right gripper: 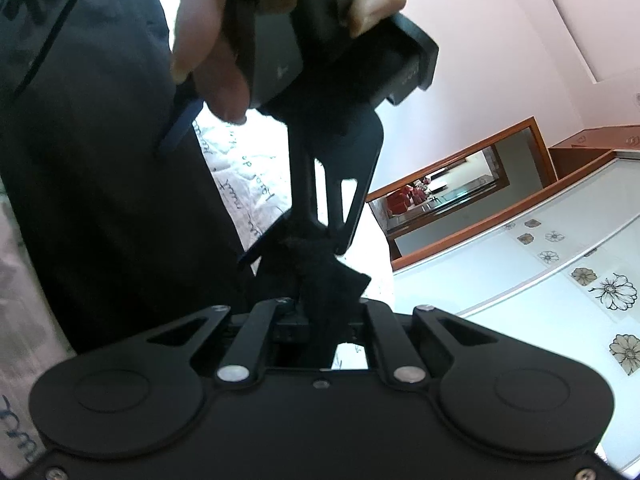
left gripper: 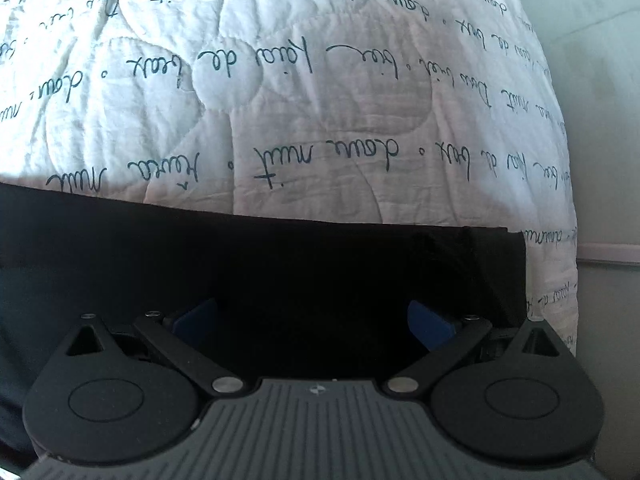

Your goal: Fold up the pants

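The black pants (left gripper: 280, 272) lie flat on a white quilt (left gripper: 280, 100) printed with handwriting, their straight edge running across the left wrist view. My left gripper (left gripper: 312, 320) hovers over them pointing steeply down, open, its blue pads (left gripper: 196, 316) wide apart and nothing between them. In the right wrist view my right gripper (right gripper: 306, 304) is shut on a bunched corner of the black pants (right gripper: 324, 272), lifted off the quilt. A person's hand (right gripper: 208, 48) holds the left tool just above that bunch.
The quilt's edge (left gripper: 560, 200) drops off at the right, with a pale surface beyond. A person's dark clothing (right gripper: 100, 160) fills the left of the right wrist view. Behind stand a wood-framed mirror (right gripper: 448, 188) and white wardrobe doors with flower prints (right gripper: 560, 264).
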Demonstrator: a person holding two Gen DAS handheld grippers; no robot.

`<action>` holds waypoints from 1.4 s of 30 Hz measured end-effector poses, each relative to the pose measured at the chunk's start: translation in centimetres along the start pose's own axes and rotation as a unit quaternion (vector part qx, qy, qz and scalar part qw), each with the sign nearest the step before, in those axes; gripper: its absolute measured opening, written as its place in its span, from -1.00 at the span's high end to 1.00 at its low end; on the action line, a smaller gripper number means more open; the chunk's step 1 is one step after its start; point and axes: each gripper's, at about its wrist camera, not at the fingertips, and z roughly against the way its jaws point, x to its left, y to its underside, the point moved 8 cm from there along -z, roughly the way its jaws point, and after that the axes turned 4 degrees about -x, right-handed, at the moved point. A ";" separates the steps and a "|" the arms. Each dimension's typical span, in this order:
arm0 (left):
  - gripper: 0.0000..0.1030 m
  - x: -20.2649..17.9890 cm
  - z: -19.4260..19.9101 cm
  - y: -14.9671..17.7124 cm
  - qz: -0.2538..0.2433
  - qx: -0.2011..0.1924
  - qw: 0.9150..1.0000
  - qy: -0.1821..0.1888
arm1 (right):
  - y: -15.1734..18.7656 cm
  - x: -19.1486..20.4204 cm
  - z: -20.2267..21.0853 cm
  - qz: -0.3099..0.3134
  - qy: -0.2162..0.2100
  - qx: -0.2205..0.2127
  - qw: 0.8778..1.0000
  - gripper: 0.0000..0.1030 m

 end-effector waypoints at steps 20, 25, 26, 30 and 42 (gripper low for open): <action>0.02 1.5 2.4 -1.3 -0.033 -0.049 0.998 0.023 | 0.3 0.3 -0.1 -0.011 -0.015 0.007 1.000 0.95; -1.00 0.4 7.8 -2.5 -0.024 -0.101 0.994 0.032 | 0.1 0.4 -0.4 -0.011 -0.018 0.007 1.000 0.95; -1.00 0.0 8.5 -2.6 -0.026 -0.108 0.993 0.032 | 0.0 0.2 -0.5 -0.012 -0.018 0.006 1.000 0.95; -1.00 -1.5 9.5 -1.4 -0.029 -0.109 0.993 0.040 | -1.0 -0.2 -0.2 -0.016 -0.011 -0.007 1.000 0.95; -1.00 -4.8 5.6 1.8 -0.016 -0.048 0.994 0.098 | -2.5 -1.4 1.2 -0.059 0.021 -0.056 0.996 0.95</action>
